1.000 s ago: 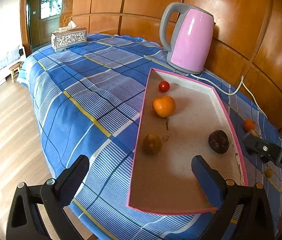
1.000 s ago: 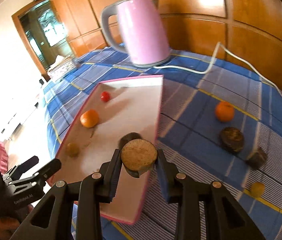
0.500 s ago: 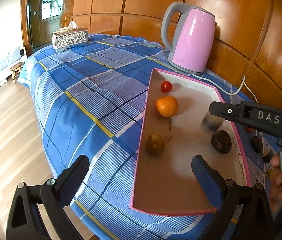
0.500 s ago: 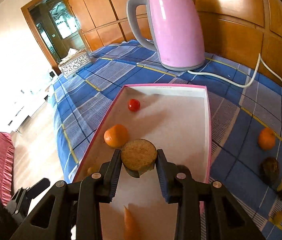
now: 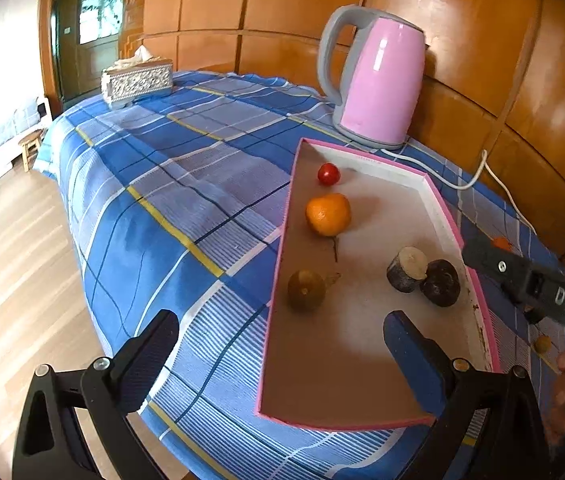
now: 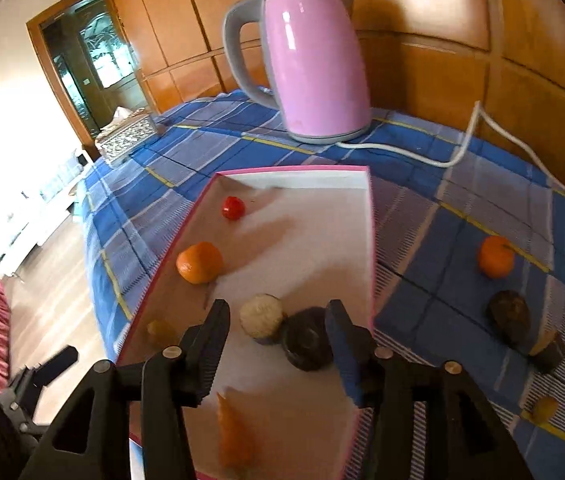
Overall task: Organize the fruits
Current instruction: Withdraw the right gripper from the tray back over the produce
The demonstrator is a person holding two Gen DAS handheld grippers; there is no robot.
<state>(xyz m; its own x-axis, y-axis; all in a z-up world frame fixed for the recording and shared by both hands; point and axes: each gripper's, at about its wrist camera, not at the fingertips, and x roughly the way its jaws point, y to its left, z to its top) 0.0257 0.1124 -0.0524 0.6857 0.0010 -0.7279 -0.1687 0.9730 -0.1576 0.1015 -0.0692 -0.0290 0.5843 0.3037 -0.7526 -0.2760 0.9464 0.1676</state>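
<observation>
Cut fruit piece [image 6: 263,316] in tray [image 6: 294,178], just ahead of right tongs [image 6: 278,330], spread empty

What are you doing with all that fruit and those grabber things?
Sorting fruit into the pink tray. The right tool is open above a cut fruit piece lying in the tray against a dark round fruit. The left tool hangs open and empty. An orange and other fruit wait on the blue cloth.
</observation>
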